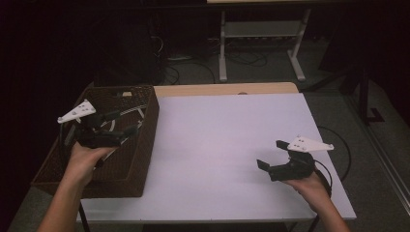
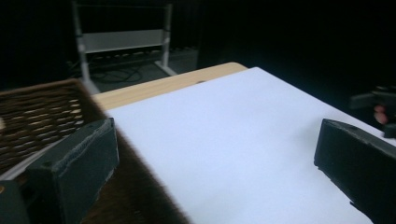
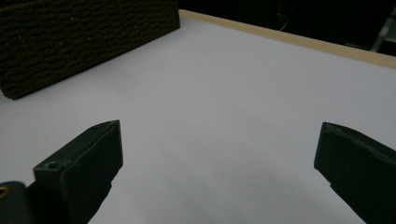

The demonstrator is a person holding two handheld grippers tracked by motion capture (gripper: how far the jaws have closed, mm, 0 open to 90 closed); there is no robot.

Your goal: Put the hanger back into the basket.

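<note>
- High view: the left hand-held gripper [image 1: 126, 122] hangs over the dark woven basket [image 1: 145, 159] at the left edge of the table [image 1: 222, 145], jaws spread apart, nothing between them. Some pale cord or wire-like stuff lies in the basket, too murky to tell what it is.
- Same view: the right hand-held gripper [image 1: 270, 154] sits over the near right part of the white tabletop, well apart from the basket, jaws also apart and empty. Its cable trails off the right edge.
- Left gripper view: both jaws stand wide, with the basket [image 2: 42, 116] rim behind the left-hand jaw and bare white table [image 2: 224, 149] between them. Far right you catch a bit of the right hand-held gripper [image 2: 380, 105] with a fingertip on it.
- Right gripper view: jaws wide open again over plain white table [image 3: 224, 102], with the basket [image 3: 84, 42] side wall up in the top left corner. The weave shows much clearer here than from above.
- Surface and room: white sheet over a light wood top, wood strip showing along the far edge. Beyond it there's a grey floor, a white table frame [image 1: 261, 43], loose cables, and pretty dark surroundings.
</note>
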